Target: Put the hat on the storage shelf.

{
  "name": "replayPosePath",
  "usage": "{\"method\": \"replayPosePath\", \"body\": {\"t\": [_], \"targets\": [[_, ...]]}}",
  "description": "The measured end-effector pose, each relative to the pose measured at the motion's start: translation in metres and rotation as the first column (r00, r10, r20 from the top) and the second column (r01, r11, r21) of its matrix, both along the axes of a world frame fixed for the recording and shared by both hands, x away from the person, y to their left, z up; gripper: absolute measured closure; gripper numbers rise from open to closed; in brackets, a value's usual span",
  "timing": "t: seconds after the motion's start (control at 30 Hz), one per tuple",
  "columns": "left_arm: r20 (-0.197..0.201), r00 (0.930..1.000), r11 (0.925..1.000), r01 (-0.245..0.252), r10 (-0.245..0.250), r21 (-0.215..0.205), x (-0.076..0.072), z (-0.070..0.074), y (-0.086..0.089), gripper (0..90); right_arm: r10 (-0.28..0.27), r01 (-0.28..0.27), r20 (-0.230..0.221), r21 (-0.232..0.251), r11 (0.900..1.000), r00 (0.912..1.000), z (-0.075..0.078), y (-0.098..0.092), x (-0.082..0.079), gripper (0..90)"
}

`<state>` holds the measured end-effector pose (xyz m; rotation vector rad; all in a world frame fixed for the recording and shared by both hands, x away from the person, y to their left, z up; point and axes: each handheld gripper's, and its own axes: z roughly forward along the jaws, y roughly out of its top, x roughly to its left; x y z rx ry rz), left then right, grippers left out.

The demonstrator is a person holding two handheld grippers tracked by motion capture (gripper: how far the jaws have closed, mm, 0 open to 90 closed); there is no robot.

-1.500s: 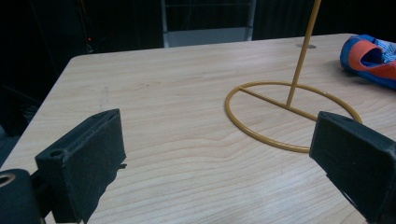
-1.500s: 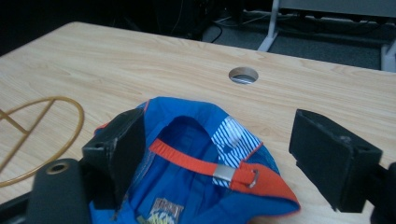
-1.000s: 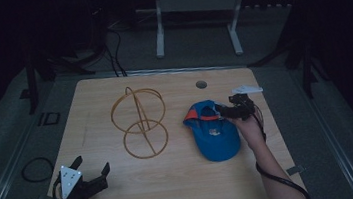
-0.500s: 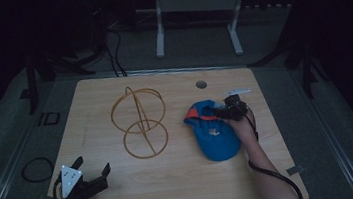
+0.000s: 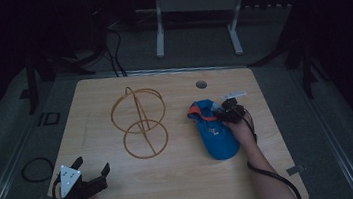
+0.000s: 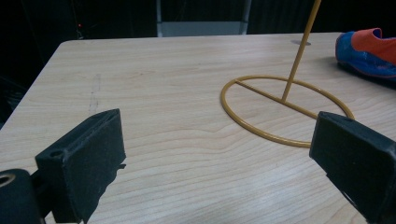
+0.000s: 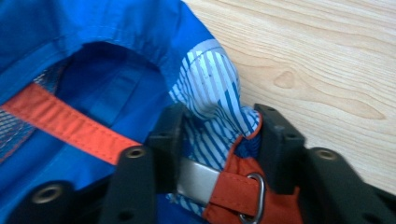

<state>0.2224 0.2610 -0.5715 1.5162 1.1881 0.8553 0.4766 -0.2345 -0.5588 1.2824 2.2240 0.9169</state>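
Right gripper (image 5: 226, 112) shifted left (still clamping cap (image 5: 216, 135)).

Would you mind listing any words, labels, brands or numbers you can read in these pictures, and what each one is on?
None can be read.
Blue cap: a small light mark on its top in the high view, too small and blurred to read.
Its fabric between the right gripper jaws: white and blue stripes, an orange strap, no lettering.
Yellow wire stand, wooden table, left gripper: no text.
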Motion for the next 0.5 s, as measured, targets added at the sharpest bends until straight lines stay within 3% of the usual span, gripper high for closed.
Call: {"method": "replayPosePath", "body": {"t": [0.07, 0.13, 0.23, 0.33, 0.5], "targets": [[0.002, 1.0000, 1.0000, 0.001, -0.001, 0.000, 0.000, 0.000, 0.000, 3.6, 0.021, -0.021, -0.001, -0.007, 1.000, 0.9998, 0.001, 0.002, -0.001, 73.3], [0.001, 1.0000, 1.0000, 0.001, -0.001, 0.001, 0.000, 0.000, 0.000, 3.6, 0.034, -0.034, 0.000, -0.018, 0.999, 0.9994, 0.001, 0.004, -0.002, 79.3], [0.001, 1.0000, 0.9999, 0.000, 0.000, 0.016, 0.000, 0.000, -0.001, 3.7, 0.037, -0.036, 0.004, -0.049, 0.998, 0.9993, 0.003, 0.007, -0.003, 82.3], [0.003, 1.0000, 0.9997, -0.003, 0.003, 0.024, 0.000, 0.000, -0.002, 3.6, 0.028, -0.027, 0.019, -0.051, 0.998, 0.9994, 0.006, 0.007, -0.004, 83.3], [0.004, 0.9999, 0.9993, -0.012, 0.012, 0.037, -0.001, 0.001, -0.004, 3.7, 0.026, -0.025, 0.074, -0.016, 1.000, 0.9969, 0.021, 0.006, -0.013, 83.7]]}}
